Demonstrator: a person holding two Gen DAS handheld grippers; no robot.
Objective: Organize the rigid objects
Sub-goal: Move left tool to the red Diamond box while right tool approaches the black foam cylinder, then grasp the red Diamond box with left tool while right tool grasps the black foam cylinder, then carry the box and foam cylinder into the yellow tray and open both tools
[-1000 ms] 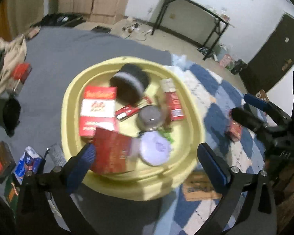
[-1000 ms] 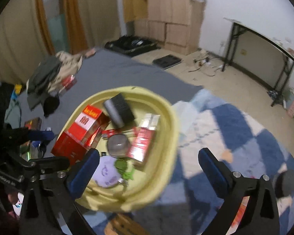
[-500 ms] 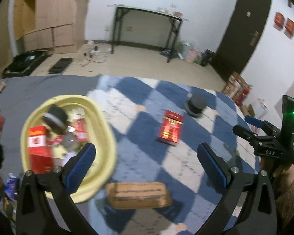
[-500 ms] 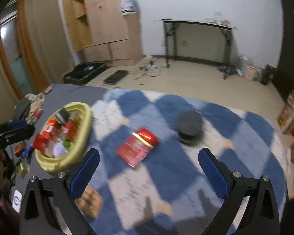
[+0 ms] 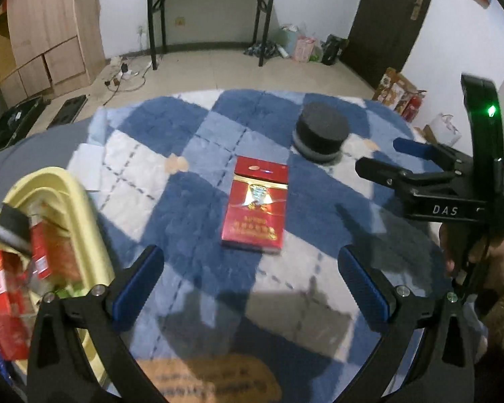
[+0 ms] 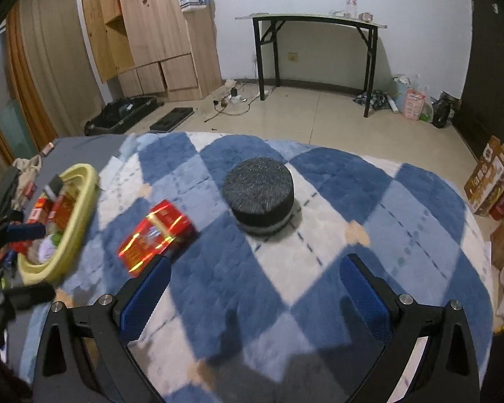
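A flat red box [image 5: 256, 205] lies on the blue and white checked rug, just ahead of my open, empty left gripper [image 5: 252, 285]. It also shows in the right wrist view [image 6: 156, 236]. A round black case with a grey band [image 5: 321, 136] stands beyond it and sits ahead of my open, empty right gripper [image 6: 252, 297] in the right wrist view [image 6: 259, 198]. A yellow basin [image 5: 84, 221] at the left holds several red boxes and other items. The right gripper [image 5: 416, 161] shows at the right of the left wrist view.
A brown flat object [image 5: 211, 381] lies on the rug near the bottom edge. A black-legged table [image 6: 314, 53], a wooden cabinet [image 6: 151, 30] and bags stand on the floor beyond. Clothes [image 6: 23, 174] lie on the grey sheet at left.
Both grippers have swung away from the yellow basin to the right and now face the red box and the black case on the rug. Both stayed open.
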